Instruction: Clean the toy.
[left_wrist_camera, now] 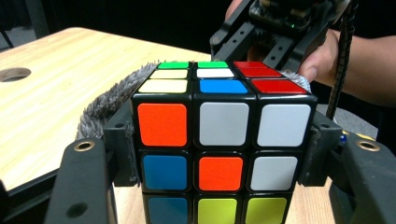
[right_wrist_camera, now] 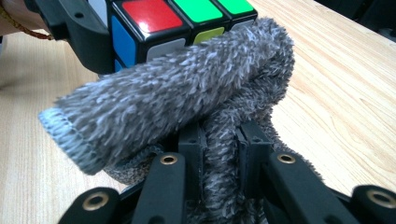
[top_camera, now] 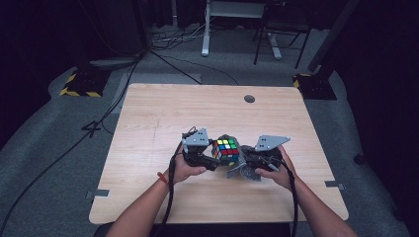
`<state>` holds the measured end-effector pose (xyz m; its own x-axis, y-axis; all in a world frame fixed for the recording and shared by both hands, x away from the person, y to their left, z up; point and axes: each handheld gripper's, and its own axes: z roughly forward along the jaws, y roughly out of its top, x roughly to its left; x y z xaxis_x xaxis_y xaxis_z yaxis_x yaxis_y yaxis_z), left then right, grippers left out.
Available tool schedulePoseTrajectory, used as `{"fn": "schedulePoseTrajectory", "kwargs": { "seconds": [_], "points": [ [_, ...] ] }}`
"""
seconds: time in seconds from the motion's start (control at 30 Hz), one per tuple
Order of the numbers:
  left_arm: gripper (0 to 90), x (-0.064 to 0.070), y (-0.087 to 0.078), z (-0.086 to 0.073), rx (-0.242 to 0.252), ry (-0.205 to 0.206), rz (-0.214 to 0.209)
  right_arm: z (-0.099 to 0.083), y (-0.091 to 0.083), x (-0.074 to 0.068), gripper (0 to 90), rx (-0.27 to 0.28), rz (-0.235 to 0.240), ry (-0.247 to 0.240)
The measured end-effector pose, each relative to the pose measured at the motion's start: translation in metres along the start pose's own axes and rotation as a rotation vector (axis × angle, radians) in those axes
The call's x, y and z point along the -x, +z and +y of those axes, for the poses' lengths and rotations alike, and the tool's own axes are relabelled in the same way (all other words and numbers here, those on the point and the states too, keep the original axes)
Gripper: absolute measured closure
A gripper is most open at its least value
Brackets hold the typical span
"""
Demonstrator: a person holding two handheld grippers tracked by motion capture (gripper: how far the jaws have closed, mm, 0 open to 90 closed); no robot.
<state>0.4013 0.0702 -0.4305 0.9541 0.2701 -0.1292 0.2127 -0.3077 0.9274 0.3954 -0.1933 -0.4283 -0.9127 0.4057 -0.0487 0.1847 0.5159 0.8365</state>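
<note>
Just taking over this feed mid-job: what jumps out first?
The bright puzzle cube stands out, clamped between the left gripper jaws above the table near its middle. Against its far side presses a grey fuzzy cloth, pinched in the right gripper.

A light wooden table (top_camera: 148,113) stands on grey carpet (top_camera: 44,143). A round dark cable hole (top_camera: 249,98) sits near its far edge, at about one o'clock from the tabletop's centre.
</note>
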Motion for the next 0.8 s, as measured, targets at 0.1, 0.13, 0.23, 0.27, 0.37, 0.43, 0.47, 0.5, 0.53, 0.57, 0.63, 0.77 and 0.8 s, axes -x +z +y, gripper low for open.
{"fn": "schedulePoseTrajectory", "kwargs": {
  "seconds": [0.1, 0.13, 0.23, 0.27, 0.37, 0.43, 0.47, 0.5, 0.53, 0.57, 0.63, 0.77, 0.8],
  "points": [
    [33.1, -0.001, 0.002, -0.001, -0.023, -0.008, -0.01, 0.0, 0.0, 0.0, 75.6, 0.0, -0.001, 0.002],
    [33.1, 0.0, 0.003, -0.001, -0.031, -0.001, -0.008, 0.0, 0.0, 0.0, 75.6, 0.002, 0.0, 0.003],
    [33.3, 0.001, 0.004, 0.0, -0.047, 0.015, 0.0, 0.0, -0.001, 0.0, 75.6, -0.005, -0.001, -0.003],
    [33.3, 0.001, 0.004, 0.0, -0.056, 0.023, -0.003, 0.0, -0.001, 0.0, 75.6, -0.006, -0.002, -0.006],
    [33.2, 0.002, 0.006, 0.0, -0.088, 0.023, -0.003, 0.002, -0.002, -0.001, 75.6, -0.014, -0.009, -0.02],
    [33.2, 0.003, 0.008, 0.0, -0.106, 0.035, 0.002, 0.002, -0.002, -0.001, 75.7, -0.015, -0.013, -0.023],
    [33.2, 0.004, 0.008, 0.001, -0.117, 0.044, 0.006, 0.002, -0.002, -0.001, 75.7, -0.015, -0.015, -0.026],
    [33.2, 0.004, 0.009, 0.0, -0.124, 0.042, 0.007, 0.002, -0.003, -0.001, 75.7, -0.009, -0.016, -0.024],
    [33.1, 0.003, 0.01, 0.0, -0.134, 0.035, 0.004, 0.003, -0.004, 0.0, 75.7, -0.004, -0.017, -0.019],
    [33.0, 0.003, 0.011, -0.001, -0.148, 0.034, 0.002, 0.003, -0.004, 0.0, 75.7, 0.0, -0.016, -0.016],
    [33.1, 0.004, 0.013, -0.002, -0.155, 0.052, 0.02, 0.003, -0.004, 0.0, 75.8, 0.004, -0.016, -0.018],
    [33.3, 0.005, 0.014, -0.001, -0.168, 0.057, 0.025, 0.004, -0.006, 0.0, 75.8, 0.018, -0.018, -0.012],
    [33.3, 0.005, 0.015, -0.001, -0.172, 0.059, 0.024, 0.004, -0.006, -0.001, 75.8, 0.019, -0.02, -0.011]
  ]
}}
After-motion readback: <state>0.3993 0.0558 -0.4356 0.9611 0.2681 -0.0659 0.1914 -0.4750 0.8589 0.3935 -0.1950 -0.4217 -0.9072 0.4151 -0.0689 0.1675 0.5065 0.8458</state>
